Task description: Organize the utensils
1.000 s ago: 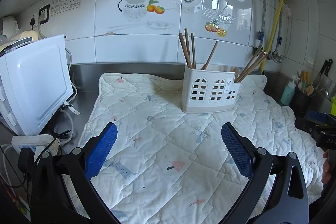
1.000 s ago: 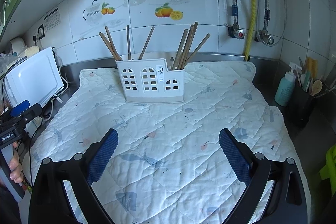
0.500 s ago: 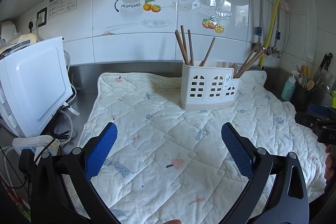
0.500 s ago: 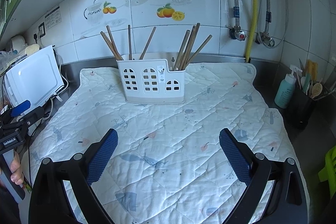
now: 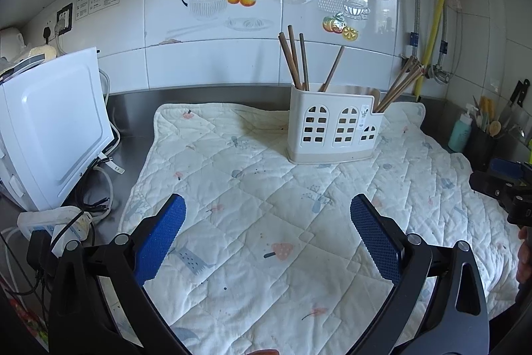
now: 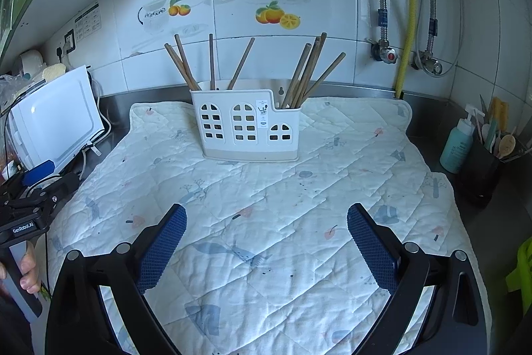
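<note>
left gripper [image 5: 267, 218]: jaws apart, empty, above mat [image 5: 266, 188] | right gripper [image 6: 266, 218]: jaws apart, empty | chopsticks [image 6: 307, 72]: upright in white holder [image 6: 247, 128], at mat's far side, well apart from both grippers

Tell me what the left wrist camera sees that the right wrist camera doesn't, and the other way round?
Only the left wrist view shows the left gripper from behind, fingers spread wide, and the white power strip with its tangle of cables. Only the right wrist view shows the right gripper from behind, also open, the red valve on the wall, and something lime green at the edge. Both show the white utensil holder with wooden chopsticks standing in it, the quilted mat, the white appliance, the teal bottle and the yellow hose.
</note>
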Demonstrator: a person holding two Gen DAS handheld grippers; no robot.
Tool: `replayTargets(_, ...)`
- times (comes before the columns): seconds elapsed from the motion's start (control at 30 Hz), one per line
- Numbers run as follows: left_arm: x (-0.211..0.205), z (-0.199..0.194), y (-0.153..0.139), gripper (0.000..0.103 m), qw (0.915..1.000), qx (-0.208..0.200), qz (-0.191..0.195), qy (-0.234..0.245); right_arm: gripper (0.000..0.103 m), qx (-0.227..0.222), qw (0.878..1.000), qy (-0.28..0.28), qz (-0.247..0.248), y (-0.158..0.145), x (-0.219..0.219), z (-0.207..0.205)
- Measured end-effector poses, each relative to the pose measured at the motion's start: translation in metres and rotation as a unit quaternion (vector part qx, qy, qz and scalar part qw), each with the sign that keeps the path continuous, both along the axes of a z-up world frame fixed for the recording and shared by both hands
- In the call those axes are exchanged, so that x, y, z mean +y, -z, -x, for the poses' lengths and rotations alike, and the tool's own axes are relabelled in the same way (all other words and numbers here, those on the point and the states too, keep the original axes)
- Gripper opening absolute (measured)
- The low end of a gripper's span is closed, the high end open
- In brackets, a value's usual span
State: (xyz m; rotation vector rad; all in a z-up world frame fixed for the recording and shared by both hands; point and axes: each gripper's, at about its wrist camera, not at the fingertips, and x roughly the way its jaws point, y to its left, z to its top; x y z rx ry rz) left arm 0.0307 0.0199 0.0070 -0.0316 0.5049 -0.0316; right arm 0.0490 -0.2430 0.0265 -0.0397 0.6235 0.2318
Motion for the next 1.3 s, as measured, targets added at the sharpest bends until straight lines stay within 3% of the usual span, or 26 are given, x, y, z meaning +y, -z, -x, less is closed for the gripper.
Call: replayTargets(1.3, 0.0086, -0.0017, 0.0037, 0.098, 0.9997, 0.012, 0.009, -0.018, 0.094, 0.008, 1.000, -0.006, 0.005, 0.0065, 0.0044, -0.0005)
